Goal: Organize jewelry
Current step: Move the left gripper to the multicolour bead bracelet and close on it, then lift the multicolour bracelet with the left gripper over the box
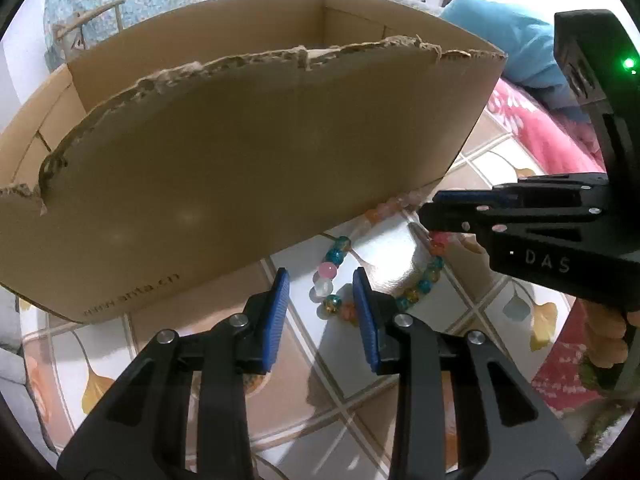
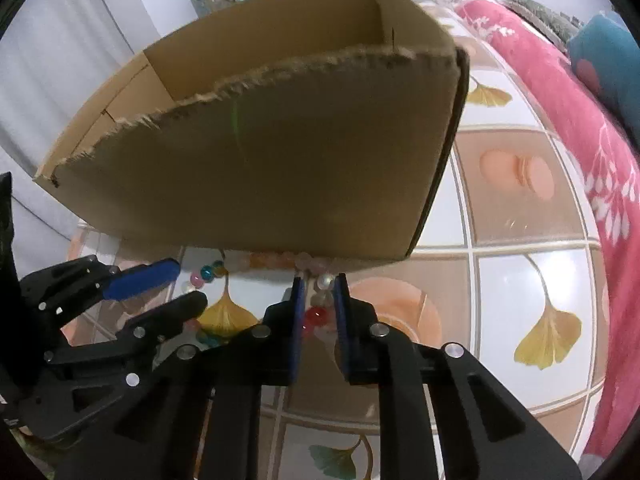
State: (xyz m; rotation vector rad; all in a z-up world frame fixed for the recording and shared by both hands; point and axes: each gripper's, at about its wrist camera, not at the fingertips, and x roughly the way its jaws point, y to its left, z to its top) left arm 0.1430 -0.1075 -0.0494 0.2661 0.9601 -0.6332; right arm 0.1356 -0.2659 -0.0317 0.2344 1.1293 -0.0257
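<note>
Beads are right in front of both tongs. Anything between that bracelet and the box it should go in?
Yes: the cardboard box's near wall rises directly behind the beaded bracelet, its torn top edge well above the beads. Part of the strand lies against the wall's foot. Between the left tongs, the right tongs and the beads, nothing visible intervenes.

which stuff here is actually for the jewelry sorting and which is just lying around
For the job:
- bead bracelet on the tabletop
- cardboard box with a torn top edge
- left gripper
- right gripper

Lying about:
- red floral blanket
- blue cushion
- leaf-pattern tablecloth
</note>
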